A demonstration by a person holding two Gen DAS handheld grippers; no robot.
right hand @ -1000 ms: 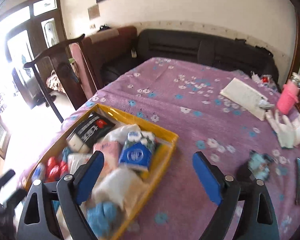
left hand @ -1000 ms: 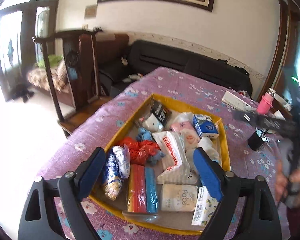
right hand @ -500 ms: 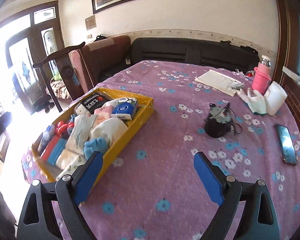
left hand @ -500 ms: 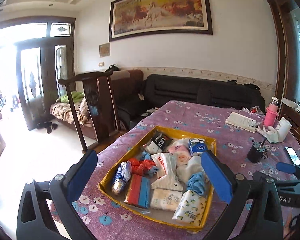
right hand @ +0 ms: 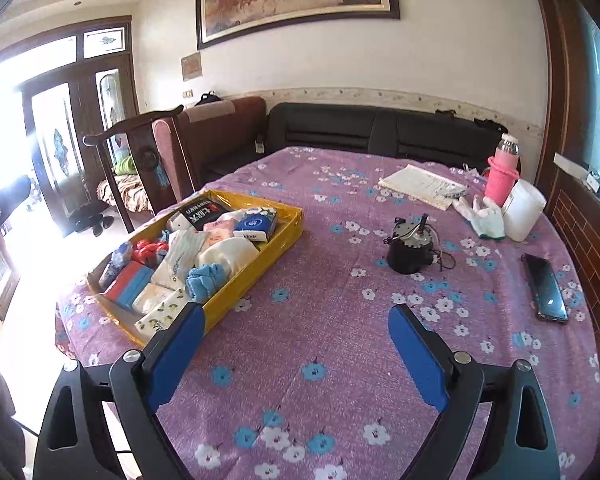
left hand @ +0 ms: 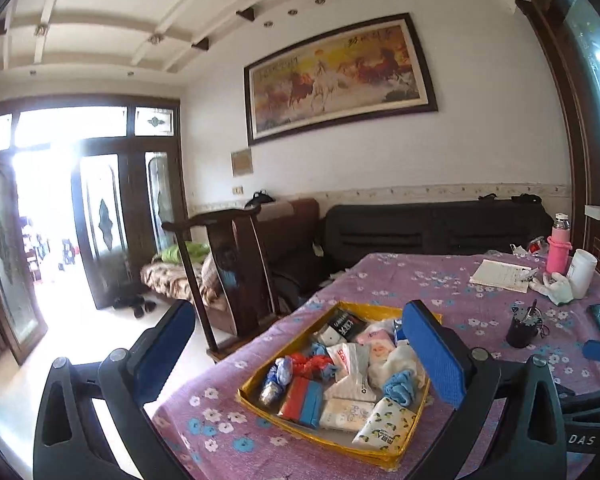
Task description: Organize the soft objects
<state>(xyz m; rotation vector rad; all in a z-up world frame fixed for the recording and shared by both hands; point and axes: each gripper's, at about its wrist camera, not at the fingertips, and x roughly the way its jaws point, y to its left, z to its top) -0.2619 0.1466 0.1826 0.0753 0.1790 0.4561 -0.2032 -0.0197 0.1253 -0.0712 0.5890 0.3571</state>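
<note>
A yellow tray (left hand: pixel 374 309) (right hand: pixel 288 226) near the table's left edge holds several soft items: tissue packs, a blue cloth (right hand: pixel 205 276) (left hand: pixel 400 385), a red and blue pack (left hand: pixel 302 398), a red bag (right hand: pixel 151 249) and a blue Vinda pack (right hand: pixel 254 225). My left gripper (left hand: pixel 300 350) is open and empty, raised well back from the tray's near end. My right gripper (right hand: pixel 296 332) is open and empty above bare tablecloth, right of the tray.
On the purple flowered tablecloth (right hand: pixel 340 280) stand a black cup (right hand: pixel 408 250), a phone (right hand: pixel 546 288), a pink bottle (right hand: pixel 502 176), a white jug (right hand: pixel 522 210), a glove (right hand: pixel 486 216) and a notebook (right hand: pixel 422 186). A wooden chair (left hand: pixel 236 272) stands left of the table.
Both grippers have pulled back and up from the tray and tilted upward. The tray now looks smaller and more of the room shows. Both stay open and empty.
</note>
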